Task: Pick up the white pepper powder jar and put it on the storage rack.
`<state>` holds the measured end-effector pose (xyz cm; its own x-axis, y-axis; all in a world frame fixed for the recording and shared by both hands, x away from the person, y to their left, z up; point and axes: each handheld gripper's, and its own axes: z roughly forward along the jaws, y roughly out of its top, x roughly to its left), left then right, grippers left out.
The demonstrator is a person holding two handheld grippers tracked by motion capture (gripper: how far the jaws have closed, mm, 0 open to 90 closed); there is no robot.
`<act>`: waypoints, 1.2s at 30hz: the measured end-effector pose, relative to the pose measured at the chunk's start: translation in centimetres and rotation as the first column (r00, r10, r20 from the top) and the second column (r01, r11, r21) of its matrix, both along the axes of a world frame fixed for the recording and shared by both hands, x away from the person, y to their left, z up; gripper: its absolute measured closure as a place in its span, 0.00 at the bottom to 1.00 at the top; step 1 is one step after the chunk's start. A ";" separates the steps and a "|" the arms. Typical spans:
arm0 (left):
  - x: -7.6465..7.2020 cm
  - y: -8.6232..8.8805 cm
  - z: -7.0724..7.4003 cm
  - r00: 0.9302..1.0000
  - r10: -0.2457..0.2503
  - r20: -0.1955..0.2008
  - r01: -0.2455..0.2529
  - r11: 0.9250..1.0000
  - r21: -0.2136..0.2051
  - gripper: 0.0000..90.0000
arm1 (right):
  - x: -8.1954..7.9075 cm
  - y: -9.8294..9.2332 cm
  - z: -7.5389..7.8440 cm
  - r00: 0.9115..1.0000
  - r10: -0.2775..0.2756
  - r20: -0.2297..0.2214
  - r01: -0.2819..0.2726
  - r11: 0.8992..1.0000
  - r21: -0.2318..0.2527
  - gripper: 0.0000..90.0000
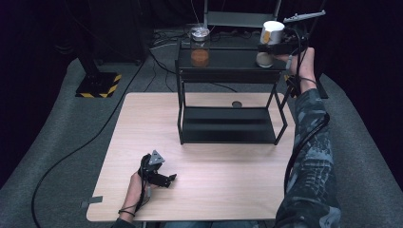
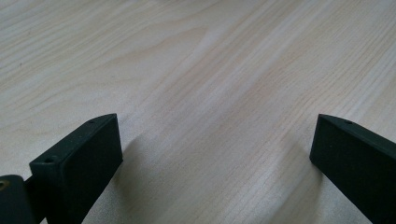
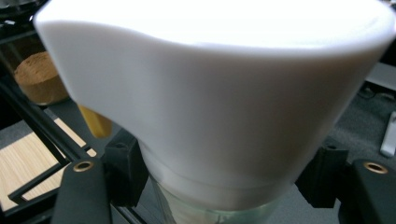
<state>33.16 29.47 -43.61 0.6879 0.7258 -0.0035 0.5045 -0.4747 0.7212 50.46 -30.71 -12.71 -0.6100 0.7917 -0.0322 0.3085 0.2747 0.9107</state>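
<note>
Low in the high view's frame, the left gripper (image 1: 172, 178) rests on the wooden table (image 1: 214, 190), jaws apart and holding nothing. Farther back, at upper right, the right gripper (image 1: 264, 49) is clamped on a white-lidded glass jar (image 1: 270, 40) at the right end of the black shelf rack's (image 1: 228, 59) top tier. A tilted grip just under the wide lid could, by the look of it, let the jar slip or tip off the shelf edge. A second jar (image 1: 200, 47) of brown powder stands well apart. No legible writing or labels.
</note>
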 end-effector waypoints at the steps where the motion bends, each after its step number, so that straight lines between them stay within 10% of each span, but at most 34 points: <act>1: 0.0 0.0 0.0 1.000 0.000 0.000 0.000 1.000 0.000 0.02 | 0.1 -0.2 -0.1 1.000 0.006 -0.001 -0.006 1.000 0.008 0.33; 10: 0.0 0.0 0.0 1.000 0.000 0.000 0.000 1.000 0.000 0.02 | -0.1 -0.2 -0.5 1.000 -0.002 0.008 0.002 1.000 0.024 0.31; 16: 0.0 0.0 0.0 1.000 0.000 0.000 0.000 1.000 0.001 0.02 | -0.7 -1.3 -0.9 1.000 0.023 0.003 -0.023 0.998 0.063 0.10; 27: 0.0 0.0 0.0 1.000 0.001 0.001 -0.001 1.000 0.000 0.02 | -5.6 -3.8 -2.7 0.993 0.106 0.050 -0.106 0.994 0.011 0.05; 36: 0.0 0.0 0.0 1.000 0.003 0.001 -0.003 1.000 -0.002 0.02 | -11.4 -5.1 -7.4 0.983 0.175 0.063 -0.171 0.983 -0.060 0.03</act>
